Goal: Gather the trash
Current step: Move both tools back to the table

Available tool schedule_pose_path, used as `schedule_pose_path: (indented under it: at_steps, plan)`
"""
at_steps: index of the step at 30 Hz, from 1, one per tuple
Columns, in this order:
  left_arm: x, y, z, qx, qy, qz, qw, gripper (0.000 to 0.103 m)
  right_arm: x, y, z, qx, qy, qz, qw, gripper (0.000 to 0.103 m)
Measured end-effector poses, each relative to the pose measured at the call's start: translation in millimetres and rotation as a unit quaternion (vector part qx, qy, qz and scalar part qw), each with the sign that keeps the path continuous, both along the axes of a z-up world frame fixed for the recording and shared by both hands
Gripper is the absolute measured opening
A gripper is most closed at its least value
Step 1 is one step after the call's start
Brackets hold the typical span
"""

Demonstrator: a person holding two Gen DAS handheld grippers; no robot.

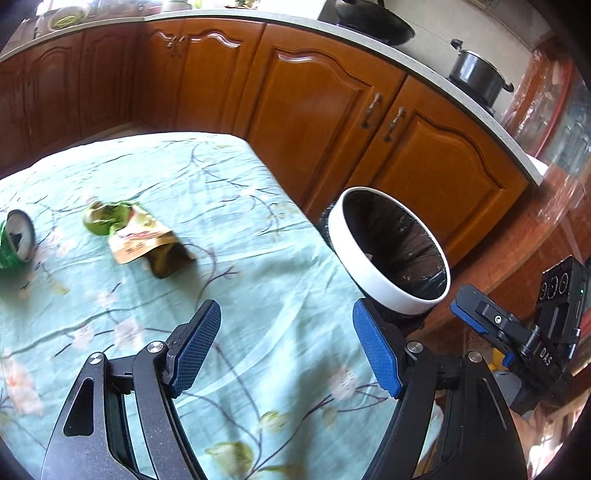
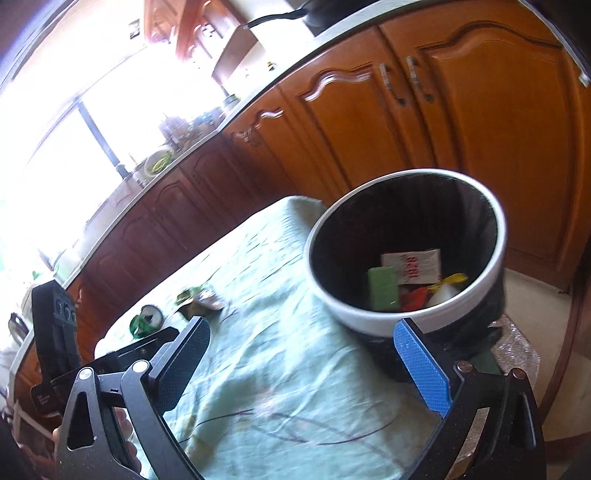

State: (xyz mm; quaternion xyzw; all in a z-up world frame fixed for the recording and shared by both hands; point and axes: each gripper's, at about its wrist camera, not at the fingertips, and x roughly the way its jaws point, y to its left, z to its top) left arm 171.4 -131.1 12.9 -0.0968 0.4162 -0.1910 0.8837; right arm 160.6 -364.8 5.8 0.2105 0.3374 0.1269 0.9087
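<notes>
A crushed green can [image 1: 14,236] and a crumpled green and brown snack wrapper [image 1: 136,232] lie on the pale green floral tablecloth [image 1: 240,258]. Both also show small in the right wrist view, the can [image 2: 147,319] and the wrapper [image 2: 197,299]. A white-rimmed bin with a black liner [image 1: 391,254] stands past the table's right edge; in the right wrist view the bin [image 2: 406,317] holds several pieces of trash. My left gripper [image 1: 286,325] is open and empty above the cloth. My right gripper [image 2: 303,347] is open and empty beside the bin.
Brown wooden cabinets [image 1: 325,110] under a light countertop run behind the table. A black pot [image 1: 476,74] and a wok [image 1: 373,22] sit on the stove. The right gripper's body [image 1: 517,332] shows at the right edge of the left wrist view.
</notes>
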Motion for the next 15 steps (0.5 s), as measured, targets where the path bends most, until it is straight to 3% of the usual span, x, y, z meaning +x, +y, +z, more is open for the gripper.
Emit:
schedule_pose_path:
  at_steps: [15]
  plan:
    - [-29.2, 117.6, -14.8, -0.017, 0.009, 0.109, 0.9939, 0.076, 3.3, 80.9, -9.3, -0.027, 0.012, 0.078, 0.997, 0.101]
